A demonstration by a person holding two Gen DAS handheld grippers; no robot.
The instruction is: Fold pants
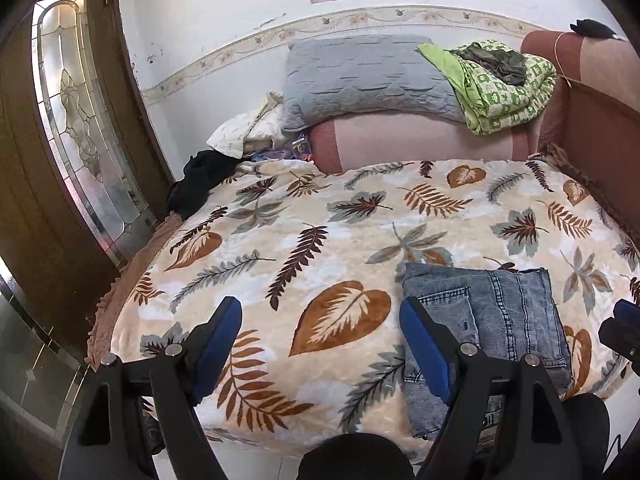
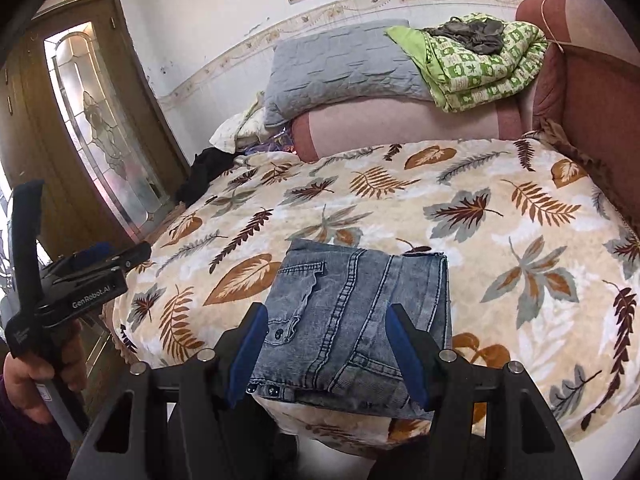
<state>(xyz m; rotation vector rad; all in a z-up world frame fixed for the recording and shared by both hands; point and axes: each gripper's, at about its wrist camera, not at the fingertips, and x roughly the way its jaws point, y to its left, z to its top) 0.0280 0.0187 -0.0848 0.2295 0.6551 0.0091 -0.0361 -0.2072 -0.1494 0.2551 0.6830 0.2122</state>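
Note:
The blue denim pants [image 2: 352, 320] lie folded into a compact rectangle near the front edge of the leaf-patterned blanket [image 2: 500, 240]. They also show in the left wrist view [image 1: 488, 320], at the lower right. My right gripper [image 2: 326, 314] is open, its blue pads on either side of the folded pants and above them, holding nothing. My left gripper [image 1: 320, 308] is open and empty over bare blanket [image 1: 280, 240], left of the pants. The left gripper also shows at the left edge of the right wrist view [image 2: 80, 268], held in a hand.
A grey pillow [image 1: 360, 76] and a green folded quilt [image 1: 508, 84] sit on a pink bolster [image 1: 420, 136] at the back. A dark garment [image 1: 200, 180] lies at the bed's back left. A wooden door with glass [image 1: 72, 140] stands at the left. A red sofa arm [image 1: 592, 112] is on the right.

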